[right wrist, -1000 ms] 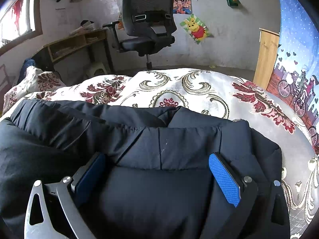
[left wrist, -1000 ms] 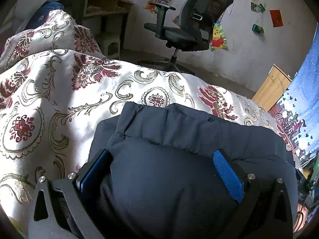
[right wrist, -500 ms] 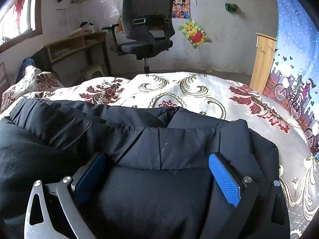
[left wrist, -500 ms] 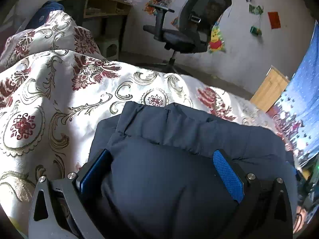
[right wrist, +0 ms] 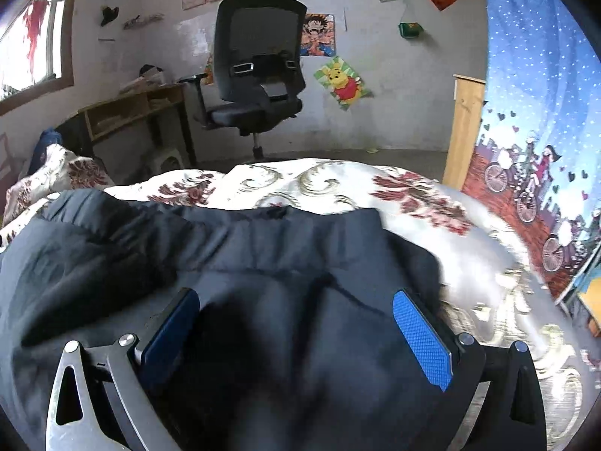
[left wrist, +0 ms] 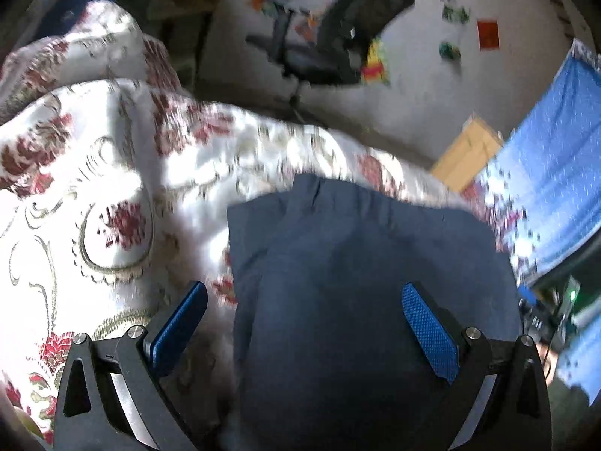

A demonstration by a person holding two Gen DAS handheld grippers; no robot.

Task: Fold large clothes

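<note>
Lying on the bedspread [right wrist: 413, 184], the dark jacket [right wrist: 285, 248] stretches crosswise directly under both tools. The right hand-held gripper [right wrist: 296, 323] gapes wide, centred over it; the left hand-held gripper [left wrist: 304, 315], equally wide, straddles the jacket's left edge.

Jacket [right wrist: 263, 263] on bedspread [right wrist: 432, 195], office chair [right wrist: 259, 75] behind.
</note>
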